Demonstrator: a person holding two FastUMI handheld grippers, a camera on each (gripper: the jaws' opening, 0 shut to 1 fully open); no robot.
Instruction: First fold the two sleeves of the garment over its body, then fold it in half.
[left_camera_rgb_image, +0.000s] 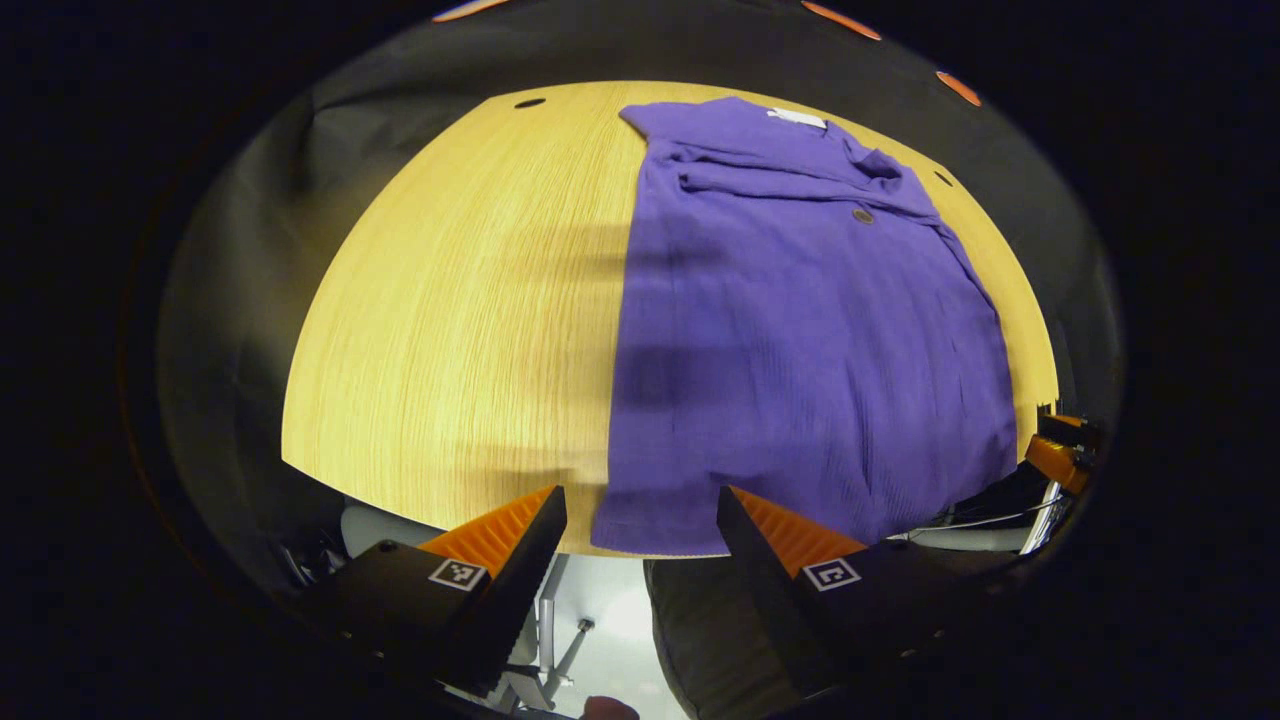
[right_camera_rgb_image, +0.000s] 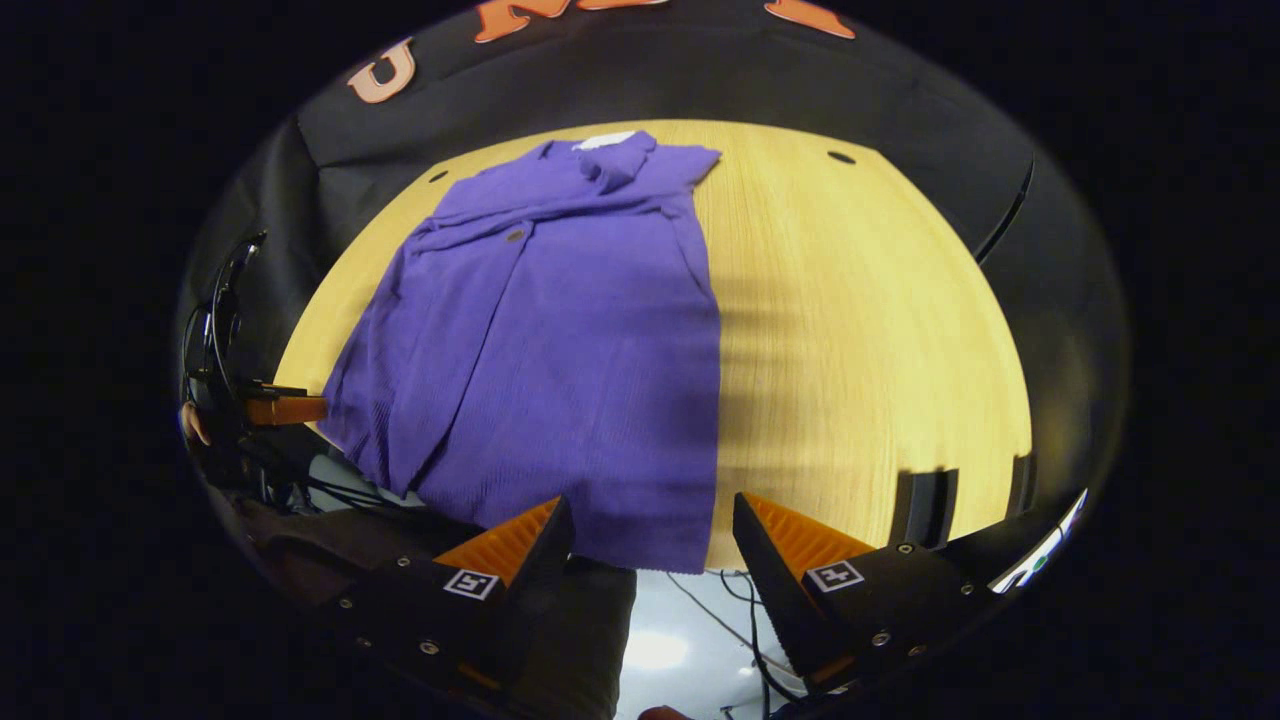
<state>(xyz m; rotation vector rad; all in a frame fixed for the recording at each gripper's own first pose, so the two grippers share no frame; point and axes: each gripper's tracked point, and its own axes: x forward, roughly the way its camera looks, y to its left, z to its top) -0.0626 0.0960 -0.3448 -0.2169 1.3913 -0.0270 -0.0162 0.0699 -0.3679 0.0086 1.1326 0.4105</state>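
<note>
1. At the bottom of the left gripper view I see my left gripper (left_camera_rgb_image: 640, 515), fingers spread wide and grasping nothing, hanging over the near table edge.
2. Left of centre in that view the wooden table (left_camera_rgb_image: 450, 320) lies bare, with a small hole (left_camera_rgb_image: 529, 103) near its far edge at upper left.
3. Right of centre there, the purple shirt (left_camera_rgb_image: 800, 340) lies flat, collar toward the far edge at the top and hem at the near edge, just above and between my fingers.
4. A sleeve is folded across the chest near the collar, and a button (left_camera_rgb_image: 862, 215) shows just below it.
5. At the far right edge of that view I see the right gripper (left_camera_rgb_image: 1062, 450), just beside the shirt's near corner.
6. In the right gripper view the left gripper (right_camera_rgb_image: 285, 409) shows at the left edge, close to the shirt's near corner.
7. There the shirt fills the left half of the table, hem reaching the near edge.
8. At the bottom, my right gripper's fingers are released, with the hem's corner just above the gap between them; I cannot tell whether they touch it.
</note>
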